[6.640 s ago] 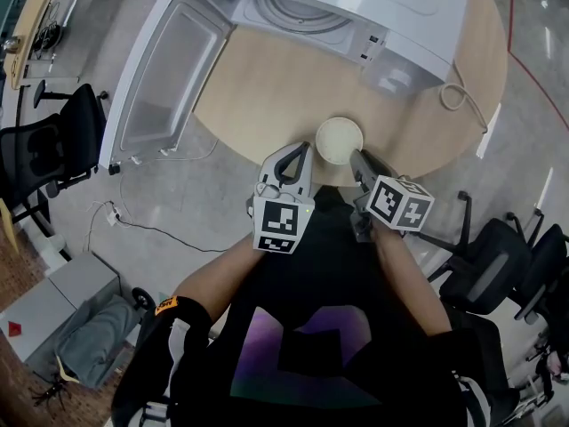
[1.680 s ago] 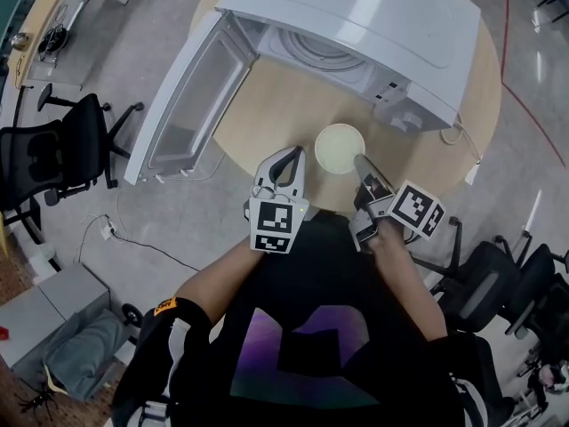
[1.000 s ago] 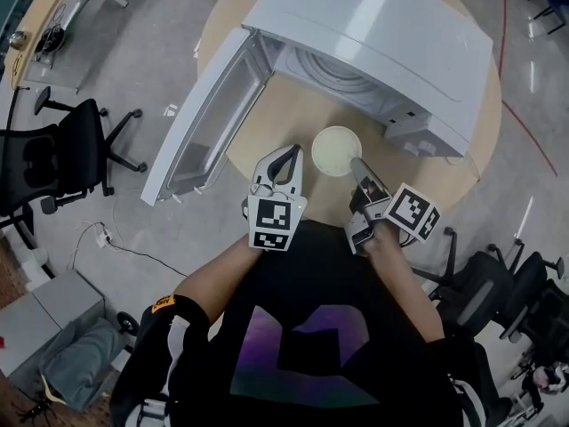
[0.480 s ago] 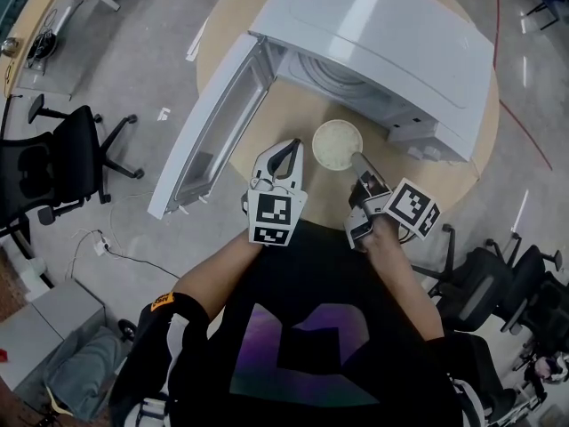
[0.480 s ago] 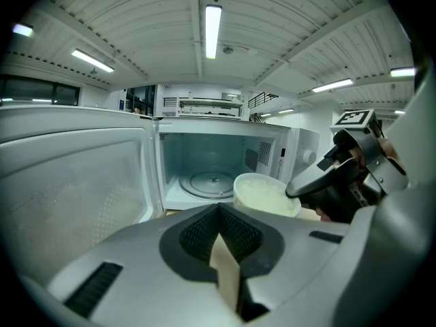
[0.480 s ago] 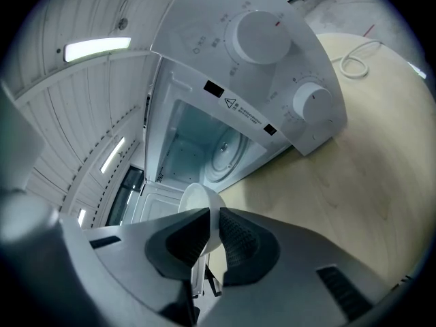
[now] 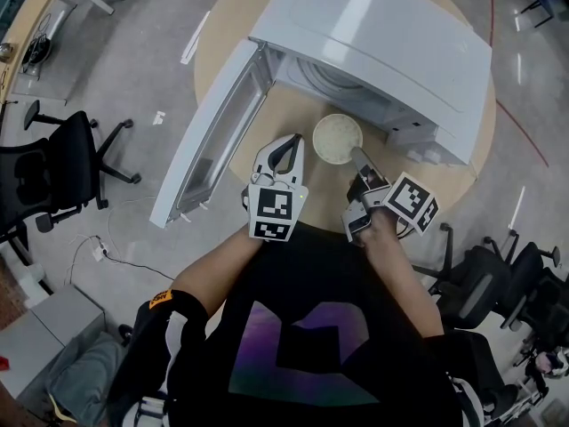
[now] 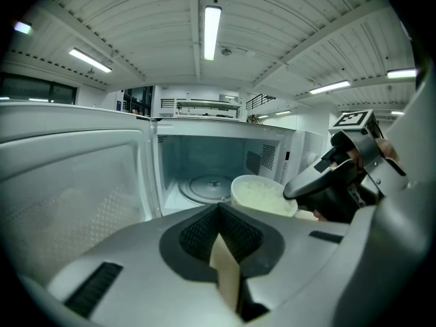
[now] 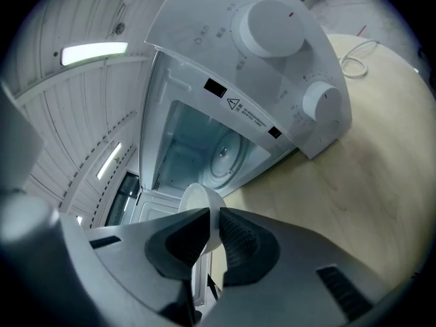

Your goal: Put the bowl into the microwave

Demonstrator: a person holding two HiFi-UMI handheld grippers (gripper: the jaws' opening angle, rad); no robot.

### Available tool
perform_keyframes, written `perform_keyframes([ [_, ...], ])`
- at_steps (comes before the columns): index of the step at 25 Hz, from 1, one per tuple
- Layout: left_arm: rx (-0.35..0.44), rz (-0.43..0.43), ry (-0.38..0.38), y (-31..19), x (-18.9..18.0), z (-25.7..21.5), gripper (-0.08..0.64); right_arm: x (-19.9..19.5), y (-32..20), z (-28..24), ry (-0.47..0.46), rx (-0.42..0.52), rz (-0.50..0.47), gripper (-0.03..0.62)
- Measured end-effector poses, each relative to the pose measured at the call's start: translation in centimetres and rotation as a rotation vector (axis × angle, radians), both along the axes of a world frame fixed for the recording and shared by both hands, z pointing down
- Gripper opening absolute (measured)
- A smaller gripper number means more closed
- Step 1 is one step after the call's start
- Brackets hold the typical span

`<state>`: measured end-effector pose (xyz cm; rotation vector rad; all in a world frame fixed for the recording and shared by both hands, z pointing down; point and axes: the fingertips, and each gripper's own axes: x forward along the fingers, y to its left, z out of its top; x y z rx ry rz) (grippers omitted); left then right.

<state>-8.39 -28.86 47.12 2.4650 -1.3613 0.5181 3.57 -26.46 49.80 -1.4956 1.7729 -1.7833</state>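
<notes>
A white bowl [image 7: 337, 137] with pale contents hangs just in front of the open white microwave [image 7: 382, 34]. My right gripper [image 7: 356, 156] is shut on the bowl's near rim; the right gripper view shows the rim [image 9: 197, 206] pinched between the pads of that gripper [image 9: 212, 213]. My left gripper [image 7: 289, 140] is shut and holds nothing, just left of the bowl. From the left gripper [image 8: 219, 206] I see the bowl [image 8: 262, 196] before the cavity and its glass turntable [image 8: 208, 182]. The door [image 7: 209, 140] stands swung out to the left.
The microwave stands on a round wooden table [image 7: 284, 105], whose near edge lies under the grippers. A white cable [image 9: 354, 60] lies on the table to the microwave's right. Black office chairs [image 7: 49, 163] stand on the grey floor at left and lower right.
My right gripper has closed on the bowl's rim and carried it from near the table's edge toward the microwave's opening. The left gripper has followed alongside, still shut.
</notes>
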Motion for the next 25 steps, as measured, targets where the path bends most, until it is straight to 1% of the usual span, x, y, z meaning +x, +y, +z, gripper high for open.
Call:
perform_keyframes([
  [10,-0.012,0.012,-0.009,-2.1,0.3,0.4,0.046,0.1,-2.3,0.3,-0.015,-0.005,0.04,0.055],
  [15,-0.026,0.007,-0.011,-3.2,0.2,0.6,0.046,0.4,-3.2,0.4,-0.016,-0.002,0.076,0.055],
  [25,-0.022,0.024,-0.023,-6.0,0.9,0.5,0.046,0.4,-5.3,0.6,-0.006,0.008,0.135,0.055],
])
